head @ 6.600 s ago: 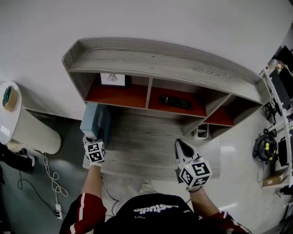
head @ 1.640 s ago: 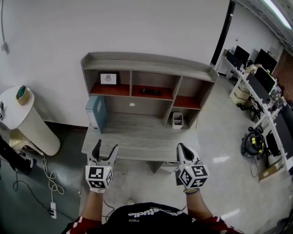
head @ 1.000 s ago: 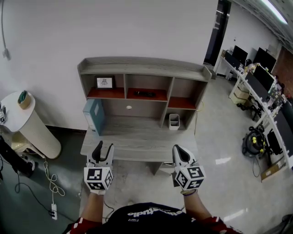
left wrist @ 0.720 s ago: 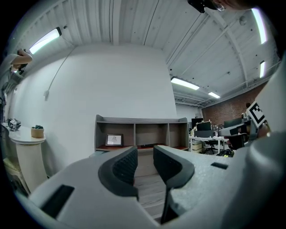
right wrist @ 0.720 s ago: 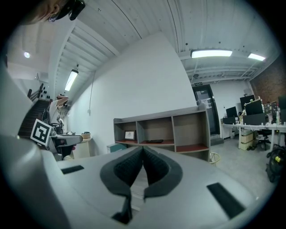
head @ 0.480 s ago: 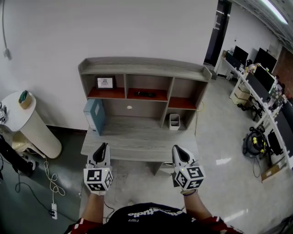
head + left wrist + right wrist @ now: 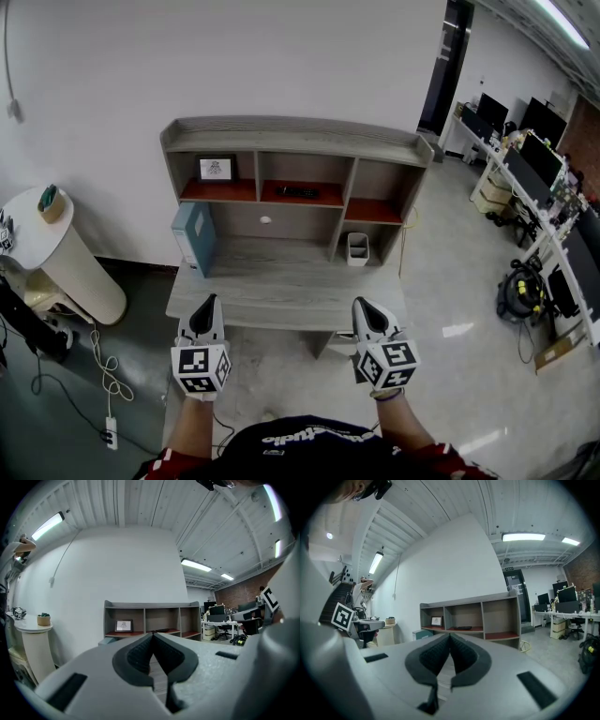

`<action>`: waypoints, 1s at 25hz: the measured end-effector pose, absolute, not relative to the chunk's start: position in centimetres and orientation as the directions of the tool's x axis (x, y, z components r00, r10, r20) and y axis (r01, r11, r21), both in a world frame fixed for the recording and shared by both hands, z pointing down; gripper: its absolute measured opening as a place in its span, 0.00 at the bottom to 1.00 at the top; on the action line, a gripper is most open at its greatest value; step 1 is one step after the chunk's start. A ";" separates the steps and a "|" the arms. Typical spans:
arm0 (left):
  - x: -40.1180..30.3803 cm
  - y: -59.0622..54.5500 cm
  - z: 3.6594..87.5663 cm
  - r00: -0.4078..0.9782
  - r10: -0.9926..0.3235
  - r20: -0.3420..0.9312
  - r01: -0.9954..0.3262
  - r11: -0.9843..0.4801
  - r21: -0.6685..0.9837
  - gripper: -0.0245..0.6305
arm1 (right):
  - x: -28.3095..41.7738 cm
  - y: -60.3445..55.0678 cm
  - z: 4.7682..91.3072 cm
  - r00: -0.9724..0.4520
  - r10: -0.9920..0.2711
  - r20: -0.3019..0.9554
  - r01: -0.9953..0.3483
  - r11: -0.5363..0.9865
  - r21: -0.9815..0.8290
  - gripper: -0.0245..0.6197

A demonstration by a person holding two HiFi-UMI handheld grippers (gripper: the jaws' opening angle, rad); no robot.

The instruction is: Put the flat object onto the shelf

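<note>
The flat object, a blue-grey box file (image 7: 192, 236), stands upright on the grey desk (image 7: 281, 291), against the left wall of the shelf unit (image 7: 291, 141). It also shows as the blue-grey box file (image 7: 107, 641) in the left gripper view and the blue-grey box file (image 7: 423, 633) in the right gripper view. My left gripper (image 7: 208, 302) hangs over the desk's front edge, its jaws shut with nothing between them (image 7: 152, 634). My right gripper (image 7: 360, 306) is level with it near the desk's front right corner, also shut and empty (image 7: 450, 635).
The shelf's red-floored compartments hold a picture frame (image 7: 215, 169) and a black remote (image 7: 296, 192). A small white bin (image 7: 356, 248) stands on the desk under the right compartment. A round white side table (image 7: 42, 239) is at the left, office desks (image 7: 539, 178) at the right.
The person has stepped back from the desk, leaving the box file standing there. Over the last second the left gripper's jaws have closed; the right gripper has barely moved.
</note>
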State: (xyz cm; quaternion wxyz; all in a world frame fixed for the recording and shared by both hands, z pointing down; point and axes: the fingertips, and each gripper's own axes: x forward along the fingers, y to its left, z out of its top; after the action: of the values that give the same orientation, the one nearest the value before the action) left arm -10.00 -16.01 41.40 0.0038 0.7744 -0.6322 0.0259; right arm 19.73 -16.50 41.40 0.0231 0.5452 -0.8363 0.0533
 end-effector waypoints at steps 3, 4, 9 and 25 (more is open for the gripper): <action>-9.8 -16.0 41.5 0.210 -0.977 0.050 -0.977 -0.211 -0.019 0.05 | 19.5 -16.4 41.4 -0.407 -0.908 0.102 -0.913 0.404 -0.050 0.04; -9.8 -16.0 41.5 0.213 -0.976 0.051 -0.977 -0.214 -0.015 0.05 | 19.4 -16.4 41.5 -0.408 -0.907 0.104 -0.913 0.406 -0.046 0.04; -10.0 -16.0 41.7 0.216 -0.975 0.053 -0.976 -0.217 -0.003 0.05 | 19.0 -16.4 41.5 -0.412 -0.905 0.106 -0.911 0.410 -0.040 0.04; -10.6 -16.2 41.7 0.218 -0.974 0.058 -0.976 -0.217 0.011 0.05 | 18.7 -16.2 41.4 -0.403 -0.909 0.106 -0.915 0.401 -0.047 0.03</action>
State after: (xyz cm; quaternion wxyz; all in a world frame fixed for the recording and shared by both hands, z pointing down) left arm -10.59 -16.22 41.67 0.0223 0.7799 -0.6252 0.0190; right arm 18.69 -16.19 41.43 0.0315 0.5452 -0.8363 0.0487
